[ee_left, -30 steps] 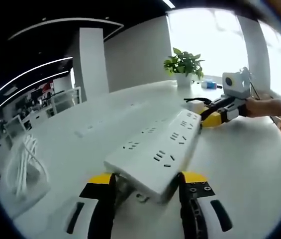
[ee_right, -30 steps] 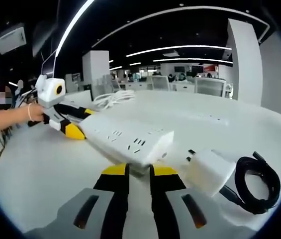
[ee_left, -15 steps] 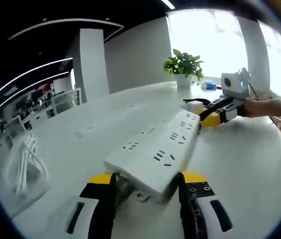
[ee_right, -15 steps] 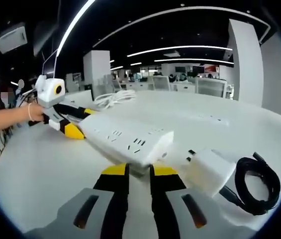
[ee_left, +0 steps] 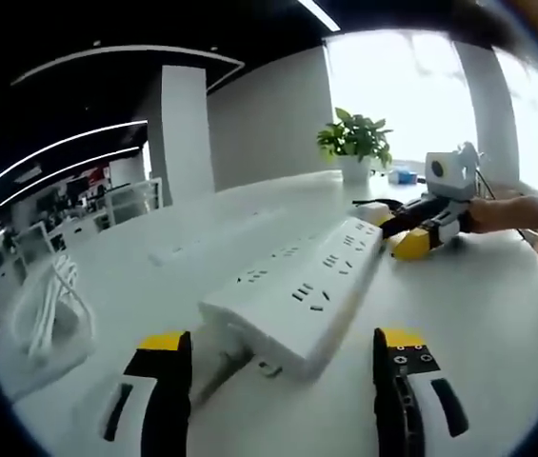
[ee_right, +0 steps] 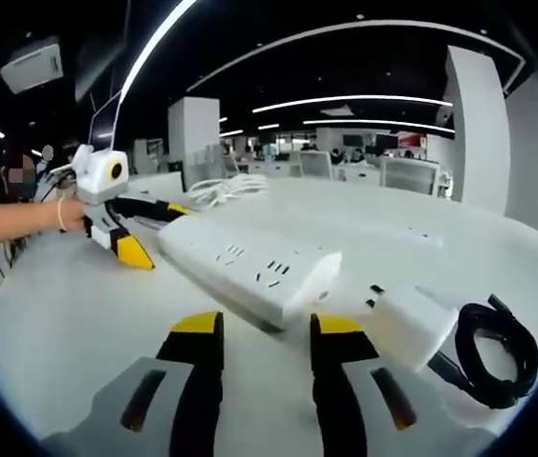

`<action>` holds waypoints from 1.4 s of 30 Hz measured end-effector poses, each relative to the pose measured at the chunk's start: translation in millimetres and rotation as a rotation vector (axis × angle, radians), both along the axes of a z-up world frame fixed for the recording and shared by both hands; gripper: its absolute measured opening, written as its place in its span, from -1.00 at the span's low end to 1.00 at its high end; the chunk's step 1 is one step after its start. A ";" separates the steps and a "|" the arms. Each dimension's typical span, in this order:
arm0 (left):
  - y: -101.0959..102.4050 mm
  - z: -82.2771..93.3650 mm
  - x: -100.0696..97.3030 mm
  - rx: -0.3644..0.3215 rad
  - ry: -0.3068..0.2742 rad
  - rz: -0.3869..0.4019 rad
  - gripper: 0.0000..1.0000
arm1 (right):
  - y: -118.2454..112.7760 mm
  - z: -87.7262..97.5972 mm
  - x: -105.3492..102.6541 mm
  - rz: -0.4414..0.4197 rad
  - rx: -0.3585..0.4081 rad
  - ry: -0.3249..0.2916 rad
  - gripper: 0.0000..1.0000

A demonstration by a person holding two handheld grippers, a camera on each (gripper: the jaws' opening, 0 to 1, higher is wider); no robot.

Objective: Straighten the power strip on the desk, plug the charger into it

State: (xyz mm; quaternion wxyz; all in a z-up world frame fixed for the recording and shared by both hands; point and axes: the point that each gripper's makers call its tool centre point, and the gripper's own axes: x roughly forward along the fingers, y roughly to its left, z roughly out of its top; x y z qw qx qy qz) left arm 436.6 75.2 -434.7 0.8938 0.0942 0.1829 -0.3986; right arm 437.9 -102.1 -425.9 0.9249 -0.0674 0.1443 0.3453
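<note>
The power strip [ee_left: 302, 295] lies flat on the white tabletop [ee_left: 478, 314], stretched between the two grippers, one end toward each. In the left gripper view the left gripper [ee_left: 283, 357] has its jaws wide apart, standing to either side of the near end of the strip without touching it. In the right gripper view the right gripper [ee_right: 267, 331] likewise has its jaws apart, just short of the opposite end, with nothing between them. Each gripper also appears at the far end of the strip in the other's view, held by a person's hand [ee_right: 64, 215]. The strip's cable [ee_left: 48, 305] lies in a loose white coil on the tabletop near the left gripper's end. Judged from how it lies, the strip appears set down and released, so the straightening step looks finished or close to it; whether it sits square to the tabletop edge cannot be told through the fisheye bend. The charger [ee_right: 411, 327], a white block with its prongs facing the strip, lies on its side just beside the strip's end, to the right of the right gripper, with its black cord [ee_right: 495, 352] bundled next to it. It is untouched, and no socket visible on the strip is occupied. What remains is the whole of the second step: grasp the charger, line up the prongs with a socket, press it home.
</note>
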 end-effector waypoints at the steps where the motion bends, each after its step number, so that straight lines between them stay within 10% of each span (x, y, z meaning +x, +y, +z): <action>1: -1.4 2.1 -0.9 -0.015 0.000 -0.001 0.69 | 1.8 1.7 -0.9 0.009 -0.001 -0.010 -0.19; 14: -14.9 21.2 -8.1 -0.169 0.006 0.034 0.98 | 14.9 16.9 -12.6 0.047 -0.010 -0.074 0.25; 26: -26.7 55.8 -25.9 -0.249 -0.173 0.047 0.98 | 18.4 27.6 -20.1 0.057 0.013 -0.095 0.42; 42: -23.7 70.8 -46.1 -0.294 -0.240 0.093 0.98 | -2.1 58.4 -27.2 0.021 0.149 -0.125 0.75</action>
